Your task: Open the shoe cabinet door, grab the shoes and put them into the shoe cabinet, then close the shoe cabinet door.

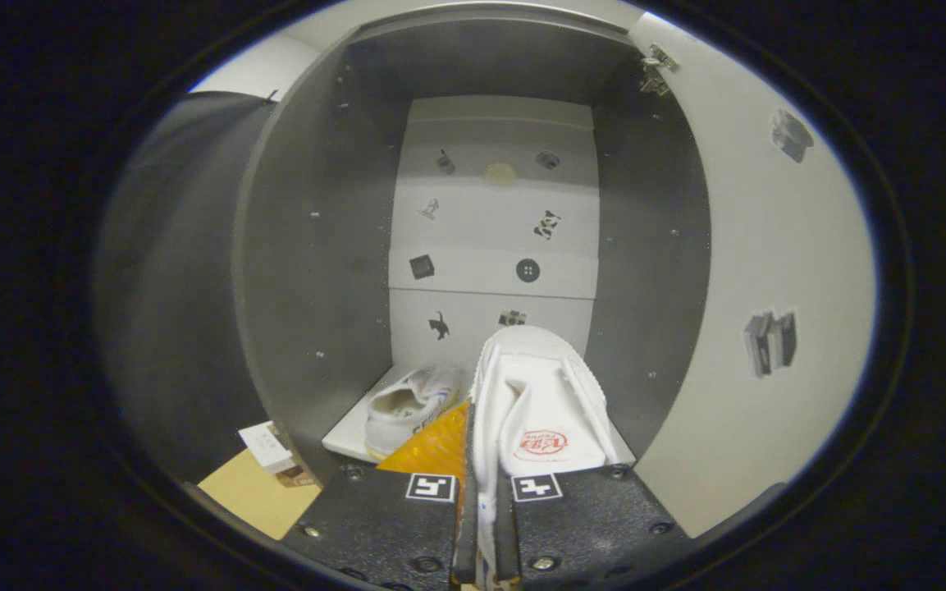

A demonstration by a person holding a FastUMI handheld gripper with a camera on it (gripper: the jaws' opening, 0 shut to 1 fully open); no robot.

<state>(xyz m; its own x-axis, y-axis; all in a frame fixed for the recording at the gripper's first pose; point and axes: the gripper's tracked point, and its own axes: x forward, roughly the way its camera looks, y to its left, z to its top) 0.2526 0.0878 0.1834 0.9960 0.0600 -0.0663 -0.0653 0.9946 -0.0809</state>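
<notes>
Tongs (485,492) pinch a white sneaker (538,402) inside the open shoe cabinet (308,246); released carelessly, it may land on the other sneaker (407,406), seemingly close.

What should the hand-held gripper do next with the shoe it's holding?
Probably ease forward and lower the held shoe onto the cabinet shelf, to the right of the other shoe. The hand-held gripper is shut on the shoe's side, the cabinet door stands open, and one shoe already lies on the shelf, left of the held one.
</notes>
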